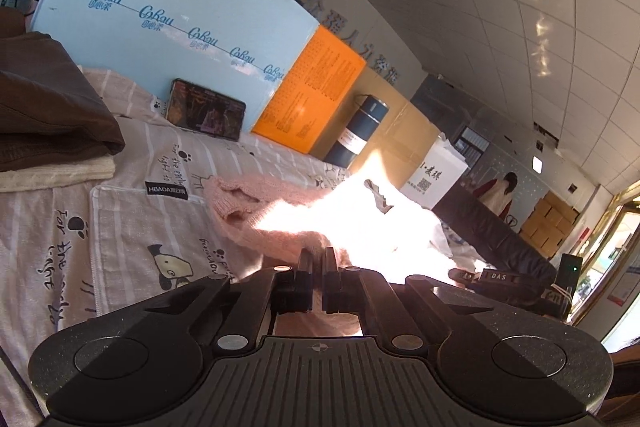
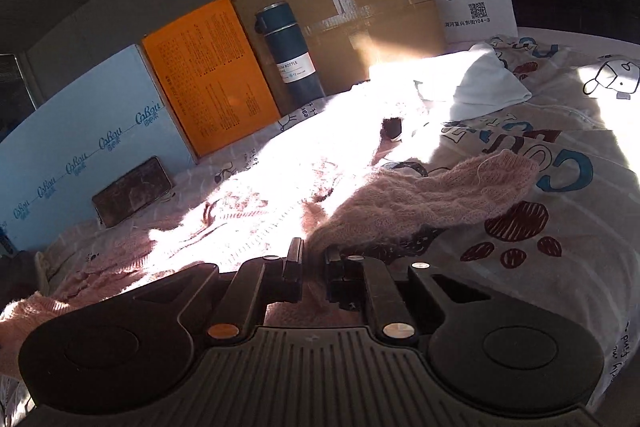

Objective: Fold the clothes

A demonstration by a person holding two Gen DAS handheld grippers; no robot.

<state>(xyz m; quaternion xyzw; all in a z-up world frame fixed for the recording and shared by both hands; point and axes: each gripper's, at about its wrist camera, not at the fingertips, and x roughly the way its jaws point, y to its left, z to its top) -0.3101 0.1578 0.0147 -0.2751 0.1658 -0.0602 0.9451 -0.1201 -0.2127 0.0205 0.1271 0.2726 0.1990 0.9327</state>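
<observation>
**Both tongs pinch the pink sweater, ready for a fold**

Left wrist view: the left tongs (image 1: 319,259) are pressed together on the near edge of the pink knit sweater (image 1: 256,211), which lies on the printed sheet (image 1: 132,227) of the worktop, partly washed out by sunlight. A stack of folded clothes (image 1: 48,131) sits to the left.

Right wrist view: the right tongs (image 2: 314,255) are pinched on fuzzy pink knit near where the sleeve (image 2: 440,195) branches off to the right. A white garment (image 2: 484,83) lies farther back.

The grasp looks done; the next move probably calls for lifting both edges together and carrying them across the body evenly.
</observation>
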